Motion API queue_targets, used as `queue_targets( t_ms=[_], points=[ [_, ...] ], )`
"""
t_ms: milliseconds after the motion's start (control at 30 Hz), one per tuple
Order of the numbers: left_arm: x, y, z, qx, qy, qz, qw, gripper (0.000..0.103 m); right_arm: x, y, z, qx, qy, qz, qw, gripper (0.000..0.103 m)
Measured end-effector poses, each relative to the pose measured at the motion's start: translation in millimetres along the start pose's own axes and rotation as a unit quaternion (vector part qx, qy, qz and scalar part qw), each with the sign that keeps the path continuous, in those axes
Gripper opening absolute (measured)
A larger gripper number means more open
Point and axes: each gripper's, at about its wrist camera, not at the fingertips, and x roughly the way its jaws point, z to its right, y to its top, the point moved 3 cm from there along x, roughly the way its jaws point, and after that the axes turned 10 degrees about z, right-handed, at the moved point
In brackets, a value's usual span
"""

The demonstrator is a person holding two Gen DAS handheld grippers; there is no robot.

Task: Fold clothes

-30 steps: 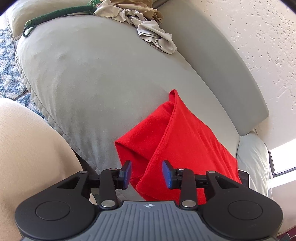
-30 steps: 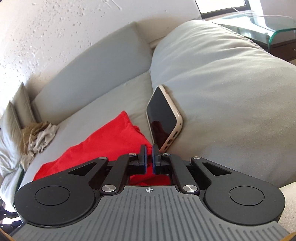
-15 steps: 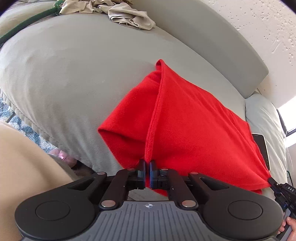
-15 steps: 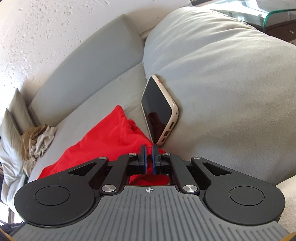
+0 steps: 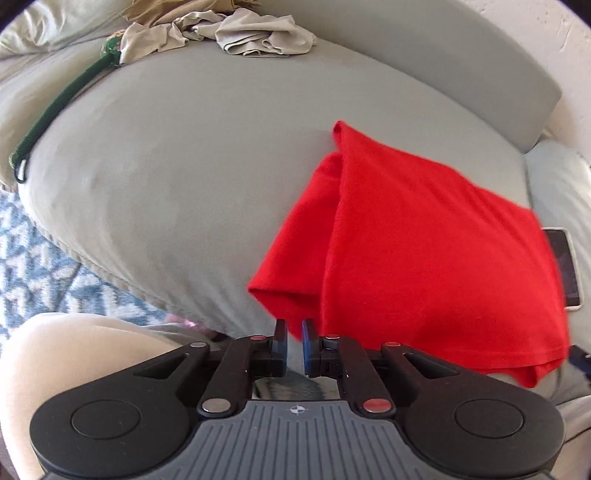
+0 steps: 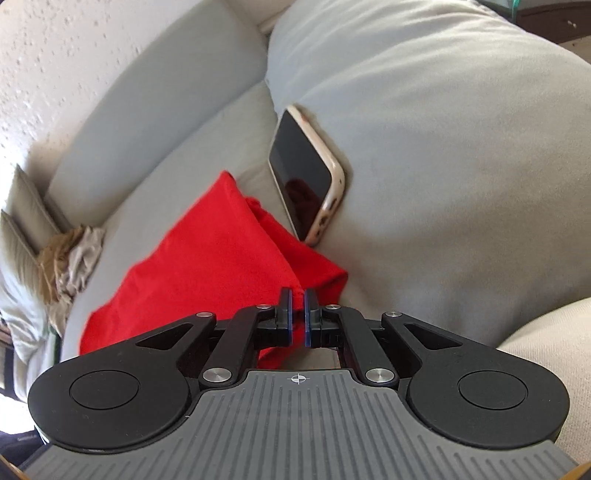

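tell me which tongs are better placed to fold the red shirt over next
Left, probably. The left tongs, jaws opening, sit at the red shirt's loose corner. The right tongs are crowded by the phone.

Red cloth (image 5: 424, 258), left wrist view: lower right corner blurred; near edge hidden behind gripper body. Phone (image 5: 567, 266), right edge of frame: partly covered by cloth, screen dark, no detail. Beige clothes pile (image 5: 221, 26) cut off by top edge; green strap (image 5: 55, 107) runs under it. Right wrist view: cloth's near part hidden behind gripper linkage; glass table (image 6: 513, 3) at upper right, cut off by top edge, barely showing.
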Motion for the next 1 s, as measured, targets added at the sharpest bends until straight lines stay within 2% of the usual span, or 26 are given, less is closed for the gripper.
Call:
queue_targets(
  t_ms=[33,67,100,133,233,333,433,500,567,667,733,800,867,933,1000],
  points=[
    [-4,-1,-1,0.005,0.014,0.015,0.9998,0.018,-2,-2,-2,-0.014,-0.013,-0.004,1.000,0.013],
    [-11,-1,-1,0.006,0.016,0.034,0.9993,0.023,-8,-2,-4,-0.024,-0.019,0.002,1.000,0.020],
    [-18,0,-1,0.007,0.016,0.054,0.9984,0.023,-15,-2,-5,-0.031,-0.023,0.011,0.999,0.027],
    [-23,1,4,0.012,-0.005,0.074,0.9972,0.023,-22,-1,-7,-0.035,-0.018,0.025,0.999,0.042],
    [-27,7,37,0.049,-0.078,0.121,0.9883,0.022,-33,5,-25,-0.056,0.028,0.054,0.997,0.043],
    [-9,8,84,0.103,-0.118,0.144,0.9771,0.022,-19,2,-56,-0.082,0.078,0.051,0.992,0.038],
    [15,0,117,0.159,-0.110,0.132,0.9722,0.023,7,-13,-85,-0.109,0.109,0.030,0.988,0.036],
    [23,-11,125,0.194,-0.118,0.111,0.9675,0.026,20,-27,-96,-0.130,0.115,0.007,0.985,0.036],
    [29,-23,123,0.235,-0.105,0.079,0.9632,0.029,31,-40,-104,-0.156,0.118,-0.017,0.981,0.036],
    [15,-29,124,0.302,-0.099,0.059,0.9462,0.028,30,-51,-101,-0.193,0.110,-0.057,0.973,0.029],
    [5,-19,120,0.292,-0.128,0.063,0.9457,0.029,20,-43,-98,-0.170,0.108,-0.094,0.975,0.032],
    [-2,-4,113,0.264,-0.161,0.076,0.9480,0.039,8,-26,-97,-0.152,0.127,-0.070,0.978,0.037],
    [0,20,104,0.204,-0.164,0.088,0.9612,0.040,-1,-9,-97,-0.143,0.136,-0.034,0.980,0.054],
    [9,44,96,0.143,-0.166,0.085,0.9720,0.041,-5,9,-99,-0.144,0.125,0.014,0.982,0.055],
    [23,66,89,0.083,-0.168,0.070,0.9798,0.042,-1,27,-97,-0.113,0.112,0.042,0.986,0.055]
  ],
)
